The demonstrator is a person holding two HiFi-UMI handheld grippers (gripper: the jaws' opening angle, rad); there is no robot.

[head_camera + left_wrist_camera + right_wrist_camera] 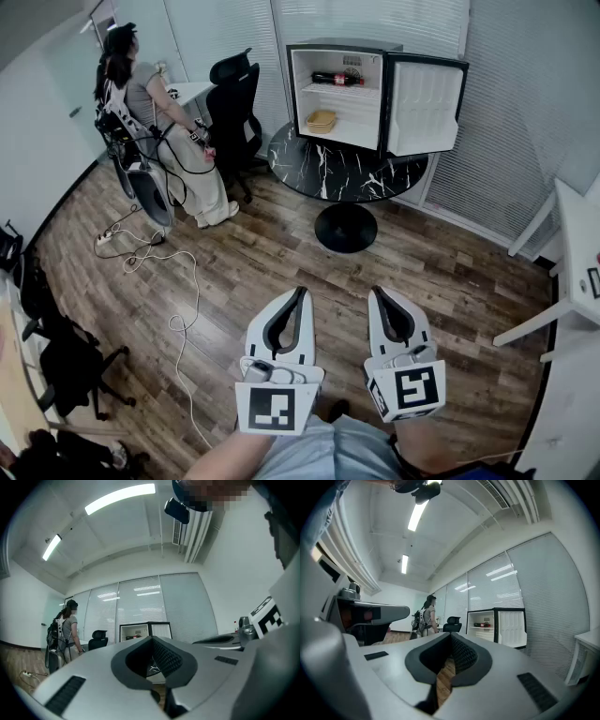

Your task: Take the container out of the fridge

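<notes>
left hand-held gripper (pixel 302 294), right hand-held gripper (pixel 374 292): bottom centre, jaws together, empty. yellow container (pixel 321 121) upper centre, lower shelf of mini fridge (pixel 337 44) on table (pixel 347 173), door (pixel 424 108) open. walk closer first; open jaws, go in level, take rim, stay below cola bottle (pixel 336 80).

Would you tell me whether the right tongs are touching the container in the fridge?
Apart. The head view shows bare floor between the right tongs and the container.
</notes>
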